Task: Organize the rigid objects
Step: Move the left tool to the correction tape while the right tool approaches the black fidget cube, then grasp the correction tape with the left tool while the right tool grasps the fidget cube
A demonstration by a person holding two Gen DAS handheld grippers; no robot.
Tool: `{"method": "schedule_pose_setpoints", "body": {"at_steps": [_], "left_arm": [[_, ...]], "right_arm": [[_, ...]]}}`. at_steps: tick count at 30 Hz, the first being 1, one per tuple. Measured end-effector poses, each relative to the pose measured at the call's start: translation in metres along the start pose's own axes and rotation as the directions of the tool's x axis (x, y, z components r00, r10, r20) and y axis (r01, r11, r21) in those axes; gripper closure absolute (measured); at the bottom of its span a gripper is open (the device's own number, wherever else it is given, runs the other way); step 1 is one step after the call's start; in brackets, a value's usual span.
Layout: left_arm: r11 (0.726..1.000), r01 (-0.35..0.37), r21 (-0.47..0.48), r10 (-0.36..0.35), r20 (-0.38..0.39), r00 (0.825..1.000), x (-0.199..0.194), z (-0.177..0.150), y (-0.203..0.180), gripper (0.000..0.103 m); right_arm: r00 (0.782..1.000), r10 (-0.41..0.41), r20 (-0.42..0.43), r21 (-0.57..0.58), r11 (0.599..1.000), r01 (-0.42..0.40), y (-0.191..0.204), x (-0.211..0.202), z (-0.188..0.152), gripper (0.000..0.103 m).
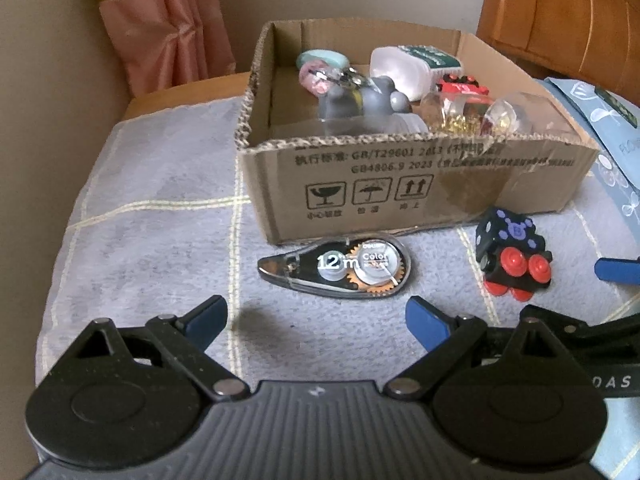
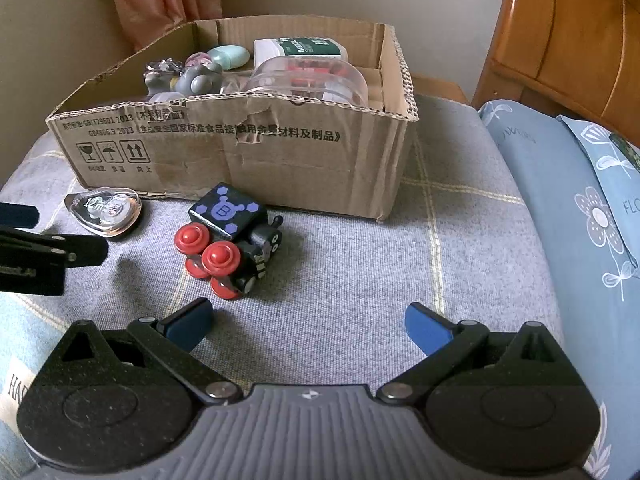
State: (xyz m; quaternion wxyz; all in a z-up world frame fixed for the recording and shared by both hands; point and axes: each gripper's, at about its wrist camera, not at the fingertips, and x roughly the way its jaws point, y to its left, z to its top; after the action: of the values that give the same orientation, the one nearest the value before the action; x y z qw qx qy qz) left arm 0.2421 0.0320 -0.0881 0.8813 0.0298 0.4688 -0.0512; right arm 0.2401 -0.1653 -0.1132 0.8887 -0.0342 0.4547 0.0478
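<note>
A clear correction tape dispenser (image 1: 336,267) lies on the grey blanket just in front of the cardboard box (image 1: 400,196). It also shows in the right wrist view (image 2: 105,209). A black toy train with red wheels (image 1: 513,260) stands to its right; it also shows in the right wrist view (image 2: 230,240). My left gripper (image 1: 316,322) is open and empty, just short of the dispenser. My right gripper (image 2: 308,326) is open and empty, a little right of and behind the train. The box (image 2: 280,152) holds several small items.
The box holds a grey figurine (image 1: 360,104), a white bottle (image 1: 404,68) and clear plastic cases (image 2: 316,80). Blue floral pillows (image 2: 568,208) lie on the right. A wooden headboard (image 2: 572,32) and a pink curtain (image 1: 160,28) stand behind.
</note>
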Motion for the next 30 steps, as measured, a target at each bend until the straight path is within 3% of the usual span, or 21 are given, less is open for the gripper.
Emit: {"method": "schedule_pose_setpoints", "body": {"at_steps": [10, 23, 28, 30], "left_arm": [[1.000, 0.004, -0.015, -0.004, 0.013, 1.000, 0.007, 0.000, -0.001, 0.005], [0.999, -0.019, -0.046, 0.023, 0.083, 0.996, 0.019, 0.008, -0.010, 0.001], [0.999, -0.019, -0.050, 0.024, 0.092, 0.996, 0.018, 0.007, -0.014, 0.005], [0.999, -0.018, -0.046, 0.022, 0.100, 0.995, 0.016, 0.007, -0.014, 0.012]], "right_arm": [[1.000, 0.012, 0.020, -0.016, 1.000, -0.012, 0.000, -0.002, -0.005, 0.000], [0.997, 0.033, 0.069, -0.041, 0.999, -0.030, -0.002, -0.003, -0.010, 0.000], [0.996, 0.039, 0.076, -0.047, 0.998, -0.035, 0.000, -0.002, -0.009, 0.000], [0.997, 0.042, 0.072, -0.051, 0.998, -0.038, 0.002, -0.001, -0.007, 0.000]]}}
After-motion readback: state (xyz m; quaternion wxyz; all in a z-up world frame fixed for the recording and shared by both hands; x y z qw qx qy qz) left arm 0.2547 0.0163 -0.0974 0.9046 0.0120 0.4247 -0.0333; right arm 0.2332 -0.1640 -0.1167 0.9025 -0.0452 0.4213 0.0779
